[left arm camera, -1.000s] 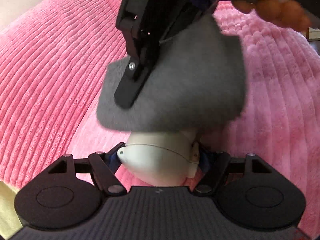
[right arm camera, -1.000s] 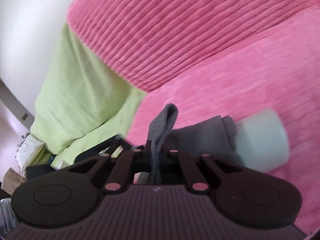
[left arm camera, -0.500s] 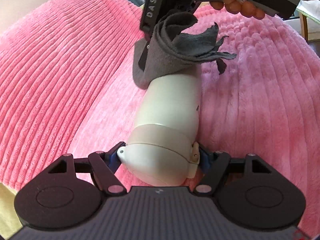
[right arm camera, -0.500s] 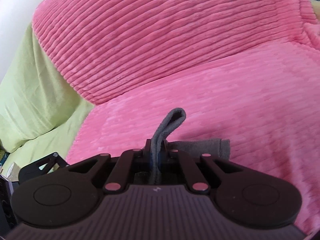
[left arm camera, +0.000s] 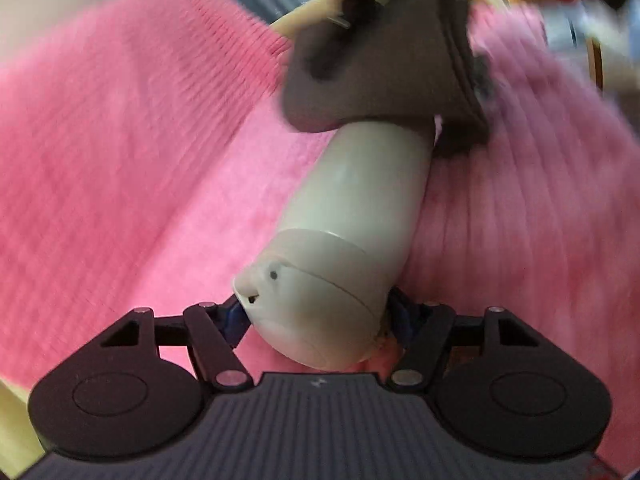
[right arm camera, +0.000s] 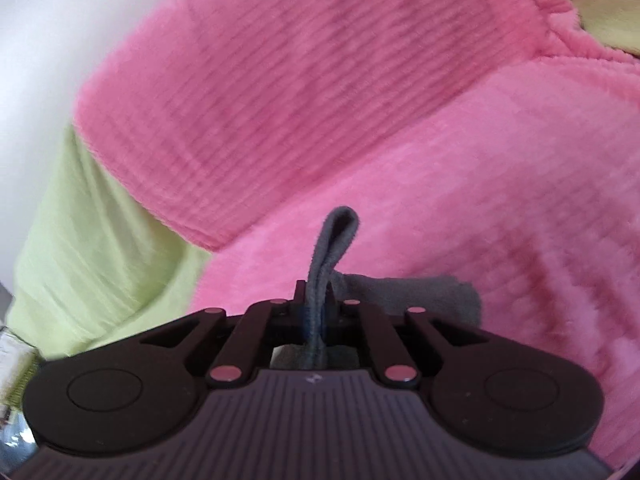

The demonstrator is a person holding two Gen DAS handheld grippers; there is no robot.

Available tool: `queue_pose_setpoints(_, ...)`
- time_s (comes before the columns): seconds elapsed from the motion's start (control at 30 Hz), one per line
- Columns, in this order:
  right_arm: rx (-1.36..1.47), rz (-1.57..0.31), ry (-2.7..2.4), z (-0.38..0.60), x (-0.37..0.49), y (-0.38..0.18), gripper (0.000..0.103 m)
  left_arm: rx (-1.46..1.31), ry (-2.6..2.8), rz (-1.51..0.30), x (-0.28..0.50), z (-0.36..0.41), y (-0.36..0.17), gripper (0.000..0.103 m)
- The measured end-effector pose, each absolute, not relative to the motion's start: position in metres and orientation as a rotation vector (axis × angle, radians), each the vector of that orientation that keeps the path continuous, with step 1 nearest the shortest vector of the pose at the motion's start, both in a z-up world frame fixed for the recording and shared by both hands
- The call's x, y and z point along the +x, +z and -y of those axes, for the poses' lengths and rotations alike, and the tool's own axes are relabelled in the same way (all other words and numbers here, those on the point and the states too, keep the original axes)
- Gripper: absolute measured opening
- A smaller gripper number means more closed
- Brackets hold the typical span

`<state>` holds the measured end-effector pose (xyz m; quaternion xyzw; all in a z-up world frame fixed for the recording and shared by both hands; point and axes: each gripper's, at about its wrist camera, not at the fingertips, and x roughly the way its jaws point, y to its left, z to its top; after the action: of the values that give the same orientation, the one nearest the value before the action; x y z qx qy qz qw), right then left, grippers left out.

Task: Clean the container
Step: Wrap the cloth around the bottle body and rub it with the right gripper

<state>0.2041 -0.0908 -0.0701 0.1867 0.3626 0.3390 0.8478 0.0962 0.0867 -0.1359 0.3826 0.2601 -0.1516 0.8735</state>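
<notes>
A white container [left arm camera: 360, 208] with a cap lies pointing away over a pink plush cover [left arm camera: 120, 160]. My left gripper [left arm camera: 318, 318] is shut on its cap, one blue pad [left arm camera: 234, 316] on each side, and its jaws are closing. A grey cloth [left arm camera: 380, 72] is draped over the container's far end. Only a blurred part of the right gripper shows at the top of the left wrist view. In the right wrist view my right gripper [right arm camera: 316, 308] pinches a fold of the grey cloth [right arm camera: 420, 296]; its jaws are opening with the cloth between them. The container is hidden there.
Ribbed pink cushions [right arm camera: 320, 80] fill both views. A light green sheet [right arm camera: 92, 240] lies to the left in the right wrist view, with a white wall [right arm camera: 48, 40] behind it. Blurred wooden furniture [left arm camera: 312, 12] stands beyond the cushion in the left wrist view.
The cloth slid from beside the cap up the body to the container's far end. The right gripper drew away with it. The container rolled, bringing the cap's spout into view.
</notes>
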Motion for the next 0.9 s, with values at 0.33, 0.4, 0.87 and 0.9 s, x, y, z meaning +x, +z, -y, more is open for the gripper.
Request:
queue_pose_setpoints(0.33,0.394,-0.845,0.917,0.014,0.178,-0.082,0.004,0.985,-0.253,-0.514,0.093,-0.072,-0.15,0.069)
queue_pose_setpoints(0.4,0.389,-0.865,0.891,0.017,0.187,-0.087,0.003,0.991,-0.255,-0.511,0.094,-0.071,-0.151,0.068)
queue_pose_setpoints(0.87,0.277,-0.846,0.602,0.08,0.226,-0.096,0.002,1.007,-0.263,-0.484,0.105,-0.074,-0.157,0.067)
queue_pose_setpoints(0.9,0.282,-0.844,0.588,0.086,0.227,-0.096,0.002,1.002,-0.262,-0.485,0.106,-0.075,-0.158,0.067)
